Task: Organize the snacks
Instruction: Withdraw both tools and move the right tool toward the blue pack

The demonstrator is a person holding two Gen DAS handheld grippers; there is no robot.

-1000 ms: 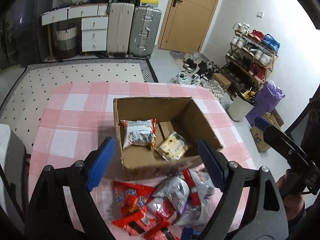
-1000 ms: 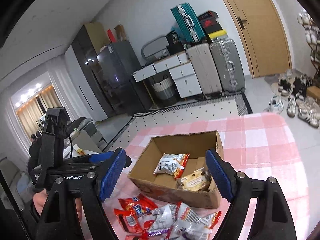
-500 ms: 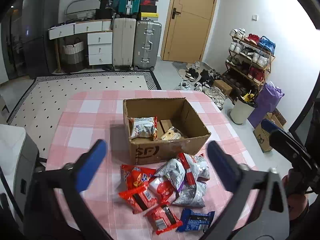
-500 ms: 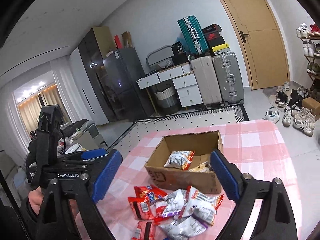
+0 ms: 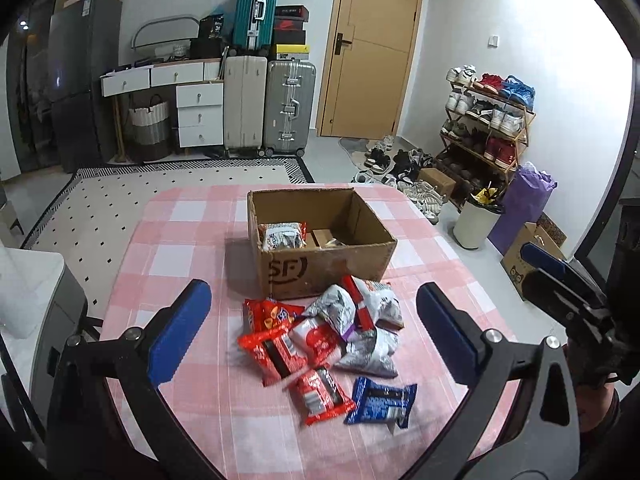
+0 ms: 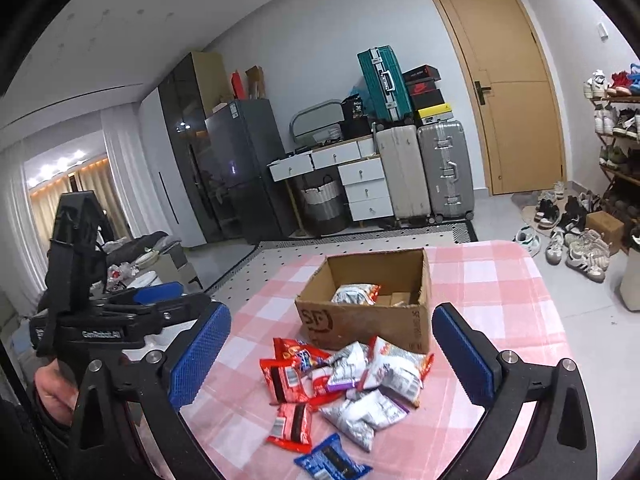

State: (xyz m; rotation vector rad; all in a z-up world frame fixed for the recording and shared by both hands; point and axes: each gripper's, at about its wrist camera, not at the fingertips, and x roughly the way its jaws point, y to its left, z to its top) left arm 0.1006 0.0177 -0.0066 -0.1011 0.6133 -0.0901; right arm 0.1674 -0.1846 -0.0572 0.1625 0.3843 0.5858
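An open cardboard box (image 5: 320, 266) (image 6: 360, 326) stands on the pink checked tablecloth (image 5: 180, 248) (image 6: 500, 280) with a silver-and-red snack bag (image 5: 282, 234) (image 6: 354, 293) inside. In front of it lies a pile of snack packets: red ones (image 5: 276, 350) (image 6: 280, 378), silver ones (image 5: 368, 350) (image 6: 362, 414) and a blue one (image 5: 382, 400) (image 6: 330, 460) nearest me. My left gripper (image 5: 310, 338) is open and empty, held above the pile. My right gripper (image 6: 332, 360) is open and empty, also above the pile. The left gripper shows at the left of the right wrist view (image 6: 120, 316).
Beyond the table lies a dotted rug (image 5: 120, 192). Suitcases (image 5: 288, 108), white drawers (image 5: 200, 114) and a door (image 5: 372, 48) line the far wall. A shoe rack (image 5: 484, 120) and a bin (image 5: 476, 220) stand to the right.
Both grippers have pulled back and risen away from the box, so the whole snack pile now shows. Both stayed open. The snacks have not moved.
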